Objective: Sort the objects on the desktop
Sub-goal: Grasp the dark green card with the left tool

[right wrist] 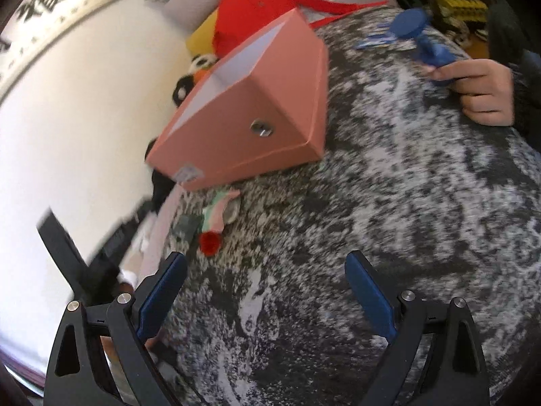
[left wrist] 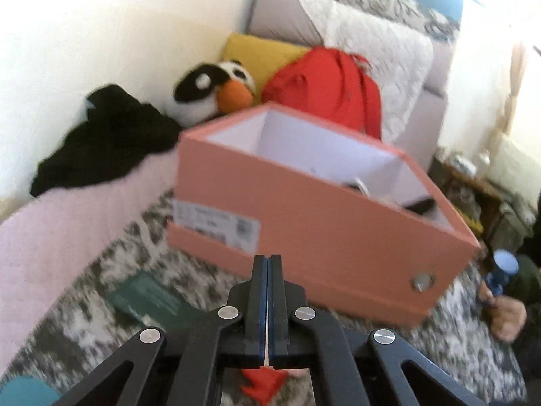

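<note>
An open pink shoebox [left wrist: 304,237] [right wrist: 257,108] with a white inside stands on the black-and-white patterned blanket [right wrist: 389,203]. Some dark and pale items [left wrist: 419,204] lie in it. My left gripper [left wrist: 267,258] is shut just in front of the box's labelled side, its pads pressed together. Under its fingers shows a crumpled red piece [left wrist: 263,382]. In the right wrist view, a striped pink-and-green item [right wrist: 218,209] with a red end [right wrist: 209,243] lies near the box corner. My right gripper [right wrist: 267,270] hangs open over bare blanket, short of these things.
A dark green booklet [left wrist: 148,301] lies left of my left gripper. A person's hand [right wrist: 487,91] holds a blue object [right wrist: 432,50] to the right of the box. Behind the box are a red backpack [left wrist: 324,84], a panda plush [left wrist: 209,91], black clothing [left wrist: 108,135] and a wall.
</note>
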`<state>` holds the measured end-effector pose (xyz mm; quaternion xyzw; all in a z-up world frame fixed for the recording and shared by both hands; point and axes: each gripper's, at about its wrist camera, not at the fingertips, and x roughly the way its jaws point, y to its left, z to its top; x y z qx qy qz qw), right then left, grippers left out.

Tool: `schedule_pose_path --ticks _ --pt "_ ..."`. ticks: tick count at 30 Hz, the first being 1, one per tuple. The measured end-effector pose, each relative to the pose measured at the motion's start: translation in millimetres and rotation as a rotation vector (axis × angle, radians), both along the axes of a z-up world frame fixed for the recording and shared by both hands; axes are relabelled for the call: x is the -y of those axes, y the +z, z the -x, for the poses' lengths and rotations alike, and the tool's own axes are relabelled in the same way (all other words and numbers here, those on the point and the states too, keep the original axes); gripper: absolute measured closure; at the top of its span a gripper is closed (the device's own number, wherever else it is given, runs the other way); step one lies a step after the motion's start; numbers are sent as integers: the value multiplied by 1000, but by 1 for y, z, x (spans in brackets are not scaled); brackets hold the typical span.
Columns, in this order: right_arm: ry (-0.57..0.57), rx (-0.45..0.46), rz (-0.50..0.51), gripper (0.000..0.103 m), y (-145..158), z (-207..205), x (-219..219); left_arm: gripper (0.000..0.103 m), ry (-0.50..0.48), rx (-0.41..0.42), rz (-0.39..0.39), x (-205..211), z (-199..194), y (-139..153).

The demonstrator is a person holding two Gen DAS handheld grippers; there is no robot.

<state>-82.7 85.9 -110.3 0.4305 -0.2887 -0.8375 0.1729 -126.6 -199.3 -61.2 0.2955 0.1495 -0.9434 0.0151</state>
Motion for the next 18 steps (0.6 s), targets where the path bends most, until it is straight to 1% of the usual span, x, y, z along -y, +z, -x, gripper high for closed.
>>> schedule_pose_path --ticks 3,4,5,6,7,8,9,10,11,12,13,15,16,18 --pt "61 31 -63 6 -13 5 23 103 73 33 -34 17 4 -2" --pt "79 45 -75 6 -17 7 29 87 86 73 -80 25 2 -10" --pt "103 62 -80 6 -22 9 35 53 92 133 -148 34 -1 -24" --pt "123 75 -77 6 -26 10 40 38 83 171 -189 38 -5 -37" --pt "142 81 -73 6 -28 12 44 35 65 196 -213 40 -10 -47" --pt "157 82 -71 6 -30 13 47 36 57 198 -196 38 -13 -50" --pt "166 82 -71 6 -30 13 49 34 56 187 -154 33 -15 -49" --pt "175 82 -72 6 -31 13 50 26 79 186 -134 30 -16 -46" --pt "183 82 -73 6 -32 13 52 24 116 186 -149 32 -14 -45" --pt "187 84 -72 6 -33 14 52 24 150 184 -177 36 -11 -45" --pt "190 89 -70 6 -34 14 52 24 203 180 -188 40 -7 -45" --pt "187 92 -67 6 -35 16 51 24 282 198 -177 46 10 -48" --pt "182 92 -65 6 -35 17 50 24 284 209 -189 49 20 -52" --pt "170 92 -59 6 -35 18 46 24 247 229 -238 54 40 -64"
